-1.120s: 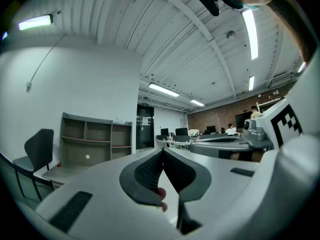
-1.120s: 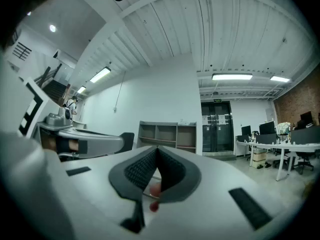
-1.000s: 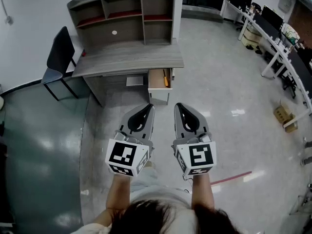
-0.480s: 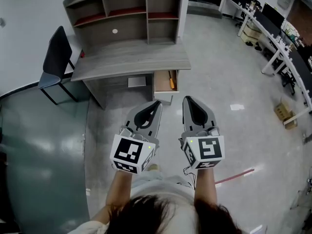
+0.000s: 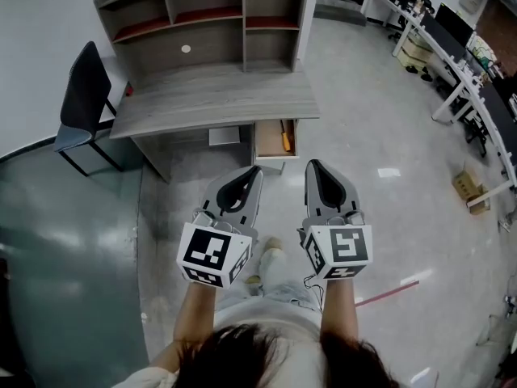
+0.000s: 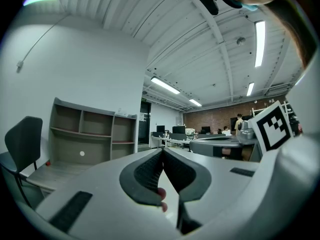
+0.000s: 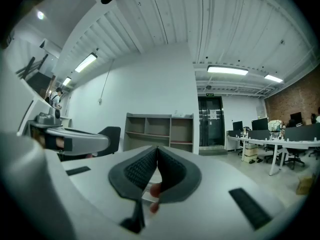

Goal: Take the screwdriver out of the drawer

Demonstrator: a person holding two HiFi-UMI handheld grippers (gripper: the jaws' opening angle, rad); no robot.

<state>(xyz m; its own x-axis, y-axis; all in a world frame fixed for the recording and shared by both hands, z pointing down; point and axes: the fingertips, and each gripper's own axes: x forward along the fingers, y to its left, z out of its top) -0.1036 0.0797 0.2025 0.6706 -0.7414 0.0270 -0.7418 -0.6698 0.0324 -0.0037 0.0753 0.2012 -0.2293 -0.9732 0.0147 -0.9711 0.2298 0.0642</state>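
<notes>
Two claws showed in the head view, held side by side over the pale floor: my left claw (image 5: 253,172) and my right claw (image 5: 311,166), each with its jaws pressed together and nothing between them. Just beyond their tips stood a grey desk (image 5: 214,95) with an open drawer (image 5: 263,140) pulled out from under its right end. The screwdriver (image 5: 284,134), orange-handled, lay inside the drawer along its right side, well apart from both claws. A shelf unit (image 5: 202,23) sat on the back of the desk, a dark chair (image 5: 81,103) stood at its left, and rows of office desks (image 5: 456,51) ran along the right. A shoe (image 5: 272,245) showed on the floor between my wrists.

In the left gripper view, the left claw (image 6: 162,150) had its pads meeting at the tips, with the shelf unit (image 6: 95,134) and chair (image 6: 22,144) behind.

In the right gripper view, the right claw (image 7: 156,148) was likewise closed and empty, facing the shelf unit (image 7: 160,129).

Compared with a second earlier, the desk and drawer sat slightly further right in the head view, both claws sat lower, and the shoe had come into sight.
</notes>
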